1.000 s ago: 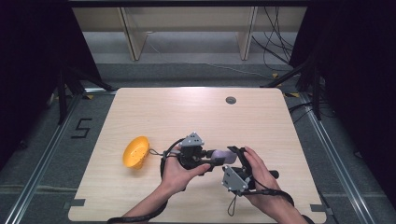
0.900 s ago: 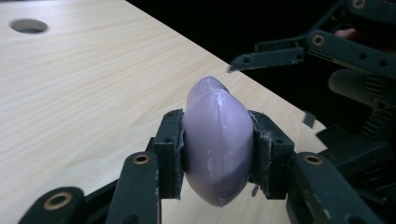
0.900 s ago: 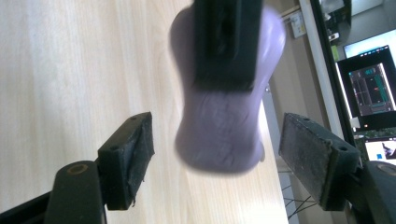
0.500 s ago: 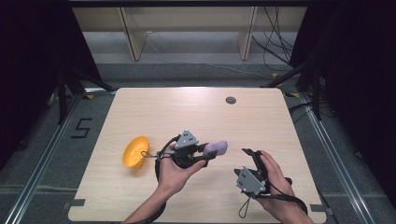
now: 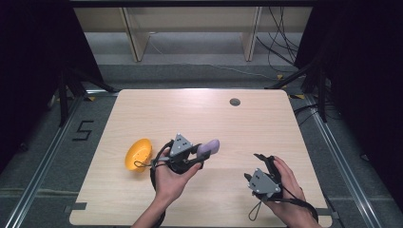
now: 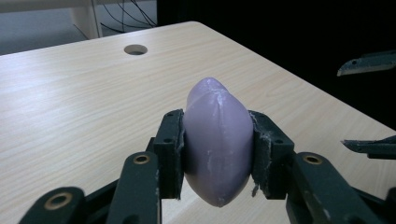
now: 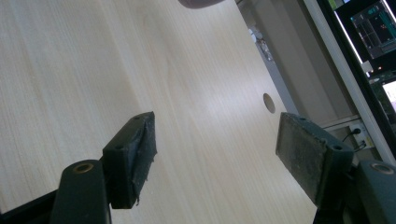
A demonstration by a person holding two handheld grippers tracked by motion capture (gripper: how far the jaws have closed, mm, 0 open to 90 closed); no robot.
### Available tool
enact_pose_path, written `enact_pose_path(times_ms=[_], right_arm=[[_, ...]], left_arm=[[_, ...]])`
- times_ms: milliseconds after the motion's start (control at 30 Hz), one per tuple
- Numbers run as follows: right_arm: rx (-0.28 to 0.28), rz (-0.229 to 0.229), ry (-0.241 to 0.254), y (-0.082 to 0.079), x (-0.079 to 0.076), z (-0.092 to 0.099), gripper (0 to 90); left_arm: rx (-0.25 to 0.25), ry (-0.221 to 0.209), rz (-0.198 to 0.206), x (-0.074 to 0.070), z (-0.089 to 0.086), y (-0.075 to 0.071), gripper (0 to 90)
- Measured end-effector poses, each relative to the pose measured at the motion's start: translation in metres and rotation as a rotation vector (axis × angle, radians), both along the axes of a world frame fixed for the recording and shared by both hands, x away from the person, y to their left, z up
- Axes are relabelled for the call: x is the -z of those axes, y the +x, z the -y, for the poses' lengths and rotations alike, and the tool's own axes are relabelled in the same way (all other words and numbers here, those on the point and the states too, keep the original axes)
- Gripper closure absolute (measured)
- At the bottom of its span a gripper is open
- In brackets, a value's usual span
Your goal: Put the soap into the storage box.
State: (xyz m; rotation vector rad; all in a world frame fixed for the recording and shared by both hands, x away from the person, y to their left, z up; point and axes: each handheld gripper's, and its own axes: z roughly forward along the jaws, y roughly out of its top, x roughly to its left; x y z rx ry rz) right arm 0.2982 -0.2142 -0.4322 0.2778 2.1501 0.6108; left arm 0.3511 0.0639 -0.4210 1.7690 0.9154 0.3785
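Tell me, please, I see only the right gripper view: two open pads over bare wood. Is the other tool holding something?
Observer: Yes. The left tool is shut on a purple egg-shaped object, one pad on each side of it.
Operator: Is that object resting on the table?
Observer: No. In the high view it is held above the table, pointing toward the right side.
Operator: Is something else on the table?
Observer: An orange bowl lies near the left hand, on its outer side.
Operator: And where is my tool?
Observer: The right tool is near the front right part of the table, apart from the purple object, with nothing between its pads.
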Motion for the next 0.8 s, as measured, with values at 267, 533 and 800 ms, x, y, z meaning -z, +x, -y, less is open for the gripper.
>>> enact_pose_path(times_ms=[267,533,800], right_arm=[[0.006,-0.04,0.023,0.002,0.004,0.001,29.9],[0.034,-0.056,0.039,0.003,0.006,0.004,30.1],[0.039,-0.071,0.054,0.005,0.009,0.006,30.6]], left_arm=[[-0.083,0.029,0.077,-0.002,-0.01,-0.008,59.3],[-0.137,0.027,0.096,0.001,-0.022,-0.014,59.3],[-0.206,0.026,0.134,-0.001,-0.036,-0.023,59.3]])
